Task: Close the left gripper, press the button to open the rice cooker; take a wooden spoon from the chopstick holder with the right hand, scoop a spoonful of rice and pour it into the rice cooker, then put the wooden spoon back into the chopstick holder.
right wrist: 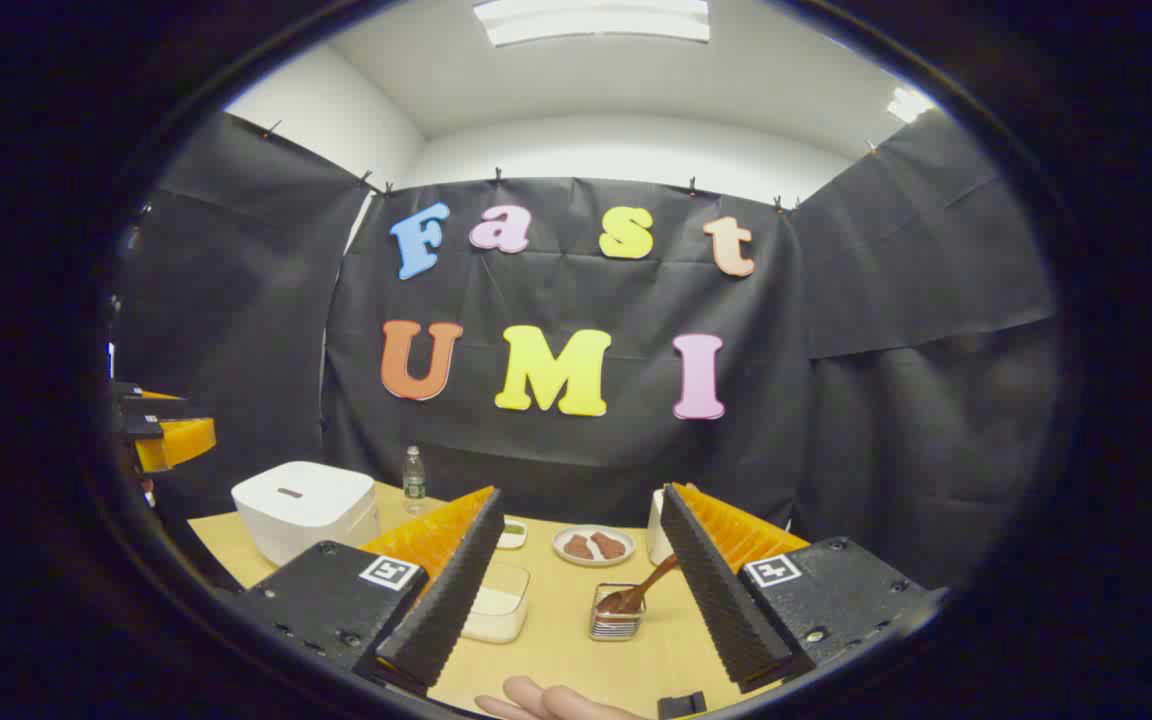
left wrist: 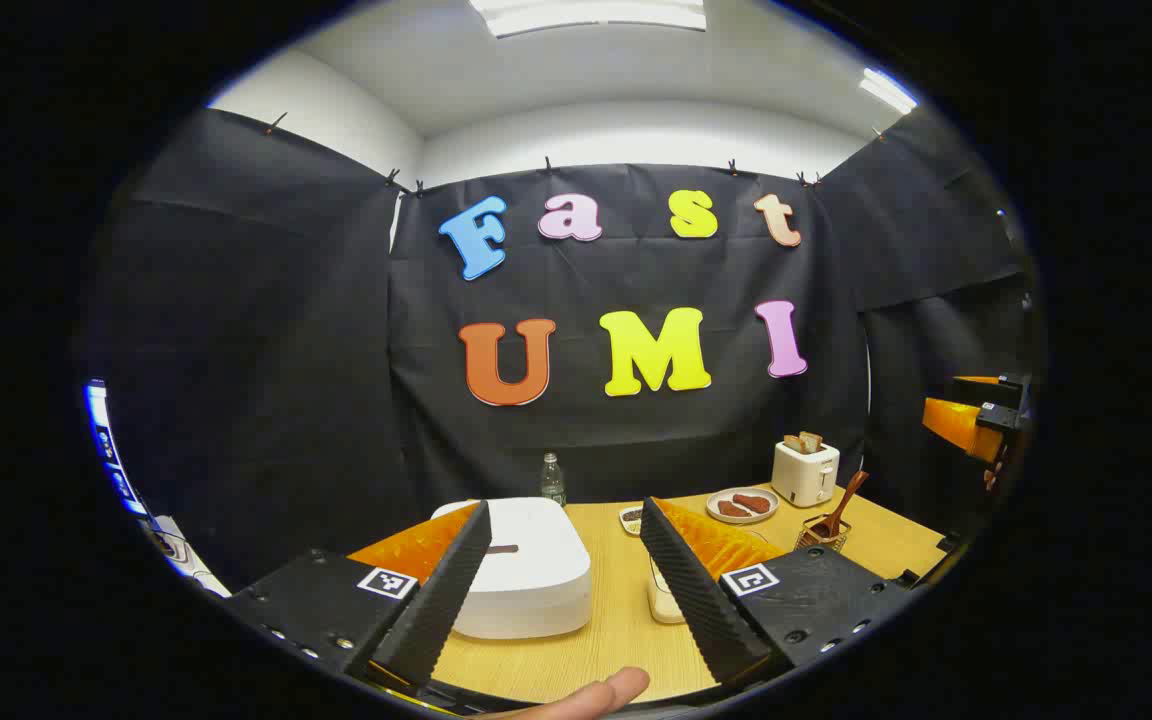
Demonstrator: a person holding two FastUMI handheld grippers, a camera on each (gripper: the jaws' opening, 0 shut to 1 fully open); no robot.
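The white rice cooker [left wrist: 526, 570] stands lid down on the wooden table [left wrist: 626, 620], just beyond my left gripper [left wrist: 566, 505], which is open and holds nothing. A dark button slot [left wrist: 501, 549] marks its lid. The cooker [right wrist: 306, 505] sits far left in the right gripper view. A wooden spoon [right wrist: 648, 585] leans in the wire chopstick holder [right wrist: 618, 612], straight ahead between the fingers of my open right gripper [right wrist: 581, 493]. A clear box of rice [right wrist: 498, 600] lies left of the holder, partly behind a finger. The spoon [left wrist: 841, 510] and holder [left wrist: 821, 533] also stand at the right.
A plate with brown pieces [right wrist: 593, 545], a small dish [right wrist: 513, 533], a water bottle [right wrist: 414, 473] and a toaster with bread [left wrist: 805, 470] line the back of the table. The table's front edge lies close under both grippers. A thumb [left wrist: 586, 695] shows at the bottom.
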